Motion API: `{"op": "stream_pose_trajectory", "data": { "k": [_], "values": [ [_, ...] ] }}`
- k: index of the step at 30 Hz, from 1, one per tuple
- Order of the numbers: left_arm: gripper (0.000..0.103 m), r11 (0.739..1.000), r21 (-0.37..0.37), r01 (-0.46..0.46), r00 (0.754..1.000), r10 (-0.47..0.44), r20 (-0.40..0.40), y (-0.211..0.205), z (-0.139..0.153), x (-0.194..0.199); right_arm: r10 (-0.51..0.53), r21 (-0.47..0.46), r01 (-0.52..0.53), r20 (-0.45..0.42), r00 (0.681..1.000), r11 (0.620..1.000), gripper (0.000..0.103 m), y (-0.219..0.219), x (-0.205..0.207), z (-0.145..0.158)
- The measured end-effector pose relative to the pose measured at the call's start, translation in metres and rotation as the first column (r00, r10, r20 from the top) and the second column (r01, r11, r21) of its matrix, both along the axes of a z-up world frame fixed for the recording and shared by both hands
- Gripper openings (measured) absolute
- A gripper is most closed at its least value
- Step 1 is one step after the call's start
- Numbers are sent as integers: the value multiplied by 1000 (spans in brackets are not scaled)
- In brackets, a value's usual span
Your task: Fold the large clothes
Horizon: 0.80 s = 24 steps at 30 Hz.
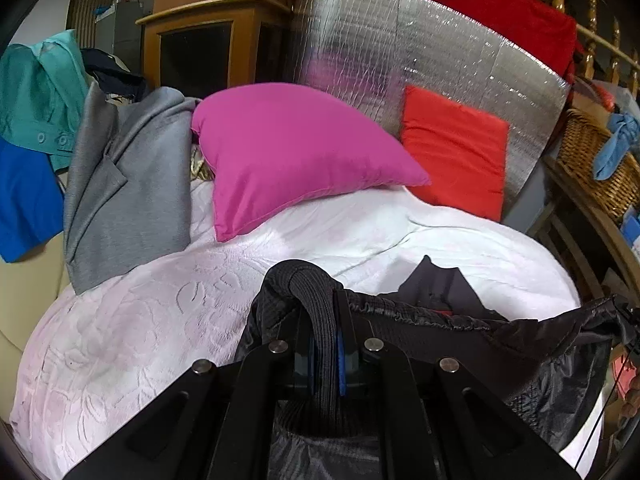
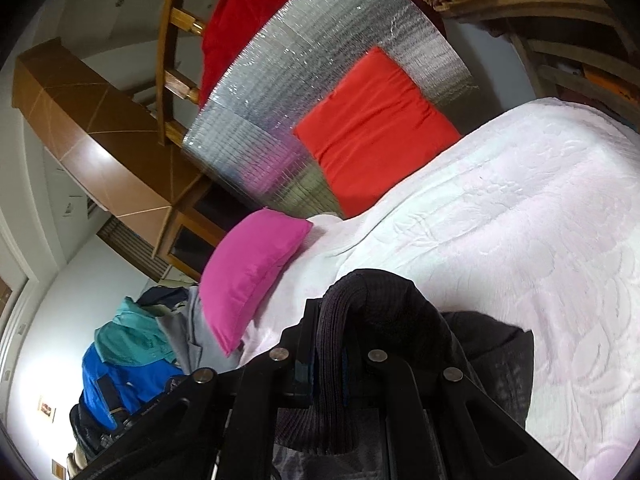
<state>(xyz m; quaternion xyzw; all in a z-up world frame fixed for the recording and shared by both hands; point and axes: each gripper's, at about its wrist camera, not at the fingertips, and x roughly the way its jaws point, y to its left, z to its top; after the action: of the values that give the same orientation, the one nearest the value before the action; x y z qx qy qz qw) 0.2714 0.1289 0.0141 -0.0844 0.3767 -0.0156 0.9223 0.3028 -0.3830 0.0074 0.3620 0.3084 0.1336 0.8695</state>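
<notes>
You are holding black jacket (image 1: 460,344) over white bed (image 1: 160,320). Left gripper (image 1: 320,332) fingers pinching ribbed hem; right gripper (image 2: 332,332) fingers pinching same band. Keeping hem taut between hands, lowering flat mid-bed, short of pink pillow (image 1: 296,152).

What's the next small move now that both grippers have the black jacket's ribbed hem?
Probably lower the black jacket onto the white bedspread and spread it flat. The left gripper and right gripper are each shut on ribbed hem, and open bedspread lies ahead, short of the pink pillow.
</notes>
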Motion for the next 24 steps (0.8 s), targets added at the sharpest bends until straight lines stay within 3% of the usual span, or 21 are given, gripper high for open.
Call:
{"op": "stream_pose_trajectory", "data": {
  "k": [10, 24],
  "values": [
    [9, 1000, 25, -2, 994, 5, -113, -7, -40, 59, -15, -38, 11, -123, 992, 999, 8, -5, 62, -48],
    [9, 999, 41, -4, 976, 13, -218, -13, -88, 105, -30, -67, 15, -234, 972, 998, 8, -7, 108, -99]
  ]
}}
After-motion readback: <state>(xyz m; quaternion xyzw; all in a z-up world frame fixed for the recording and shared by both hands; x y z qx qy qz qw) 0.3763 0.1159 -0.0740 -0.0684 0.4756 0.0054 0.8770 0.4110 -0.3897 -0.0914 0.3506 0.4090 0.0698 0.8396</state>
